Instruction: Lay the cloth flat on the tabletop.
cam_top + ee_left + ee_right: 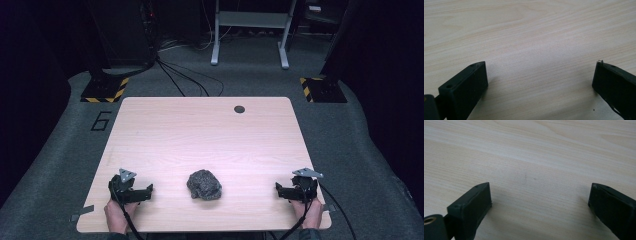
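Rock (204, 184) at 6 o'clock on table (200, 130), between left gripper (142, 194) at 9 and right gripper (283, 190) at 3. Probably heavy, rigid, rough, non-slip; best gripped across opposite flanks. Count: one rock, two grippers. Both jaw pairs wide open, empty.

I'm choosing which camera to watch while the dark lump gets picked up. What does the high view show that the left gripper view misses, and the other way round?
High view alone: the dark grey crumpled lump on the table's near half, between the left gripper and the right gripper, both hands, the round hole near the far edge, and the floor with cables.

Left gripper view alone: a close look at that gripper's two black fingers, spread wide with nothing but bare wood between them.

Both: the pale wooden table and the open left gripper.
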Demonstrator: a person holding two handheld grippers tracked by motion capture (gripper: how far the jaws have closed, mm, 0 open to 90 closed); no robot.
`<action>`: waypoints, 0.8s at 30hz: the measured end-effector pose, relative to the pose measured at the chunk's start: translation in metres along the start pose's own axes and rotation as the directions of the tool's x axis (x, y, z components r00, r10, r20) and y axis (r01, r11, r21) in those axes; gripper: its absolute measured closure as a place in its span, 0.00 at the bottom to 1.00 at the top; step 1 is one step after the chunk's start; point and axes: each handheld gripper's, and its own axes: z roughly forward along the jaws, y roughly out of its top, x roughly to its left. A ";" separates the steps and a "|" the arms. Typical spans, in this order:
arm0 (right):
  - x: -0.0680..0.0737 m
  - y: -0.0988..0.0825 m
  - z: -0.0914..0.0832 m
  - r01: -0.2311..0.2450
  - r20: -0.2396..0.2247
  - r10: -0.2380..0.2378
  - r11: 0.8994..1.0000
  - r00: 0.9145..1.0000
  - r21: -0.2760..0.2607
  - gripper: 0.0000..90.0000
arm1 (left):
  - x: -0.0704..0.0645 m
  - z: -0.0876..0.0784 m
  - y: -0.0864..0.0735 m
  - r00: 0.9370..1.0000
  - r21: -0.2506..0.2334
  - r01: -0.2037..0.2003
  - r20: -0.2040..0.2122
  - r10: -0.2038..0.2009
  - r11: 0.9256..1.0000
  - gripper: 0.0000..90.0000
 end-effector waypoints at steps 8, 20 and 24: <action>0.017 0.009 -0.011 -0.039 -0.098 0.036 0.999 0.995 -0.038 0.08 | 0.002 -0.007 -0.001 0.997 -0.037 0.051 0.053 -0.049 0.998 0.02; 0.086 0.037 -0.025 0.109 -0.234 -0.121 0.992 0.965 -0.064 0.12 | -0.039 -0.025 0.020 0.986 -0.086 -0.066 0.150 0.078 0.994 0.02; 0.104 0.043 -0.026 0.153 -0.262 -0.169 0.985 0.950 -0.079 0.15 | -0.049 -0.026 0.022 0.980 -0.099 -0.069 0.177 0.086 0.993 0.02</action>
